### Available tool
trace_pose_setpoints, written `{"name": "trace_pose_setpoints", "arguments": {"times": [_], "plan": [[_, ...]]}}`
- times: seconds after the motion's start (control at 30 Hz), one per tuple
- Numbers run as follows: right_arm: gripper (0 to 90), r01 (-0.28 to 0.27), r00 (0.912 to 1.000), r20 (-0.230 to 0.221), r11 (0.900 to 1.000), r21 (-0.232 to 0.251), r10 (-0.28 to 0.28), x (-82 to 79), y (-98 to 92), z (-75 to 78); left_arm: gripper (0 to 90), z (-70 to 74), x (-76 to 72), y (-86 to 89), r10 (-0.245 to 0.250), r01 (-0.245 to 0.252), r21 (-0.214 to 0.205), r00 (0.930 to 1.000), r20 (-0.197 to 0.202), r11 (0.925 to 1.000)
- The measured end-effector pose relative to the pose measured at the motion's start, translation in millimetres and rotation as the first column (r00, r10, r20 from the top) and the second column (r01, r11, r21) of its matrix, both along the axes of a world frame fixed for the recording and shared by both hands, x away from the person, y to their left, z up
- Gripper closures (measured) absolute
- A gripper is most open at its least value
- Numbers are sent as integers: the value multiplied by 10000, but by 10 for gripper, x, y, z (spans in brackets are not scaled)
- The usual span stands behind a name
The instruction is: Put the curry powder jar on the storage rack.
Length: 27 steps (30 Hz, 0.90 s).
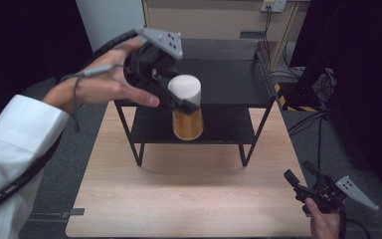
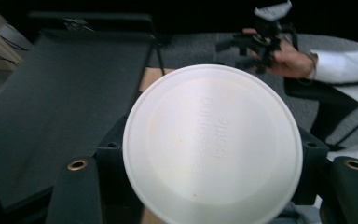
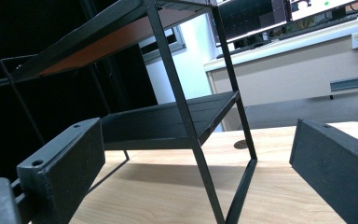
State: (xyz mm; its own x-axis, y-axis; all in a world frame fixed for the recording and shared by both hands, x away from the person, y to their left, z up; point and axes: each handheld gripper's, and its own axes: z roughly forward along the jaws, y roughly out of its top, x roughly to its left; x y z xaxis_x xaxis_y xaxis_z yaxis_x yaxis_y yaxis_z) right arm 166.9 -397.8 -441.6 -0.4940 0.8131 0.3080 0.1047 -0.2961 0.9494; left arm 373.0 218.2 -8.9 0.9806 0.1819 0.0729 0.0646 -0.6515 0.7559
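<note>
A seasoning bottle [image 1: 188, 124] with a white lid and amber contents hangs in the air in front of the top tier of a black two-tier rack [image 1: 229, 79]. My left gripper [image 1: 185, 102] is shut on it just under the lid, held by a hand coming from the left. In the left gripper view the round white lid [image 2: 213, 144] sits between the two black jaws. My right gripper [image 1: 300, 172] rests low at the table's near right corner, open, with nothing between its jaws. From the right gripper view it [image 3: 198, 168] looks at the rack's legs [image 3: 200, 158].
The rack stands on the far half of a light wooden table [image 1: 189, 199]. A white sleeve [image 1: 10, 144] comes in at the left. Cables and a black-and-yellow striped base [image 1: 291, 99] lie on the floor to the right.
</note>
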Motion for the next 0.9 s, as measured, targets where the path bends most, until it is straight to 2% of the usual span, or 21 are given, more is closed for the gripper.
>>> {"name": "trace_pose_setpoints", "arguments": {"times": [0.07,0.17,0.27,0.3,0.37,0.43,0.53,0.6,0.7,0.8,0.9], "plan": [[31,-19,10000,-2,10000,-8,19,0,0,0,329,14,18,1,64,-64,-9,10000,8,10000],[31,-65,10000,-20,10000,1,65,2,-4,0,329,107,177,25,583,-583,30,9982,114,9983],[31,-45,10000,-32,10000,23,45,3,-7,-4,329,137,315,75,1137,-1138,44,9935,91,9935],[32,-50,10000,-33,10000,41,50,4,-10,-7,329,132,348,96,1411,-1411,13,9899,114,9900],[32,-34,10000,-46,10000,58,34,1,-11,-8,329,133,415,137,1908,-1911,86,9814,213,9815],[32,-54,10000,-54,9999,114,55,1,-14,-13,329,115,463,168,2498,-2500,84,9680,250,9682],[32,-108,9999,-88,9999,93,109,2,-12,-9,329,66,574,215,3294,-3298,213,9440,188,9438],[32,-149,9999,-75,9999,85,150,4,-6,-8,329,24,659,273,3716,-3714,222,9284,-76,9282],[32,-210,9997,-97,9998,60,210,9,-10,-7,329,-21,732,333,4181,-4176,365,9084,-74,9079],[32,-210,9997,-98,9997,100,211,9,-12,-10,329,-75,787,426,4417,-4410,303,8969,-212,8970],[33,-254,9996,-114,9996,89,255,17,-10,-12,329,-121,813,475,4504,-4497,295,8925,-246,8927]]}}
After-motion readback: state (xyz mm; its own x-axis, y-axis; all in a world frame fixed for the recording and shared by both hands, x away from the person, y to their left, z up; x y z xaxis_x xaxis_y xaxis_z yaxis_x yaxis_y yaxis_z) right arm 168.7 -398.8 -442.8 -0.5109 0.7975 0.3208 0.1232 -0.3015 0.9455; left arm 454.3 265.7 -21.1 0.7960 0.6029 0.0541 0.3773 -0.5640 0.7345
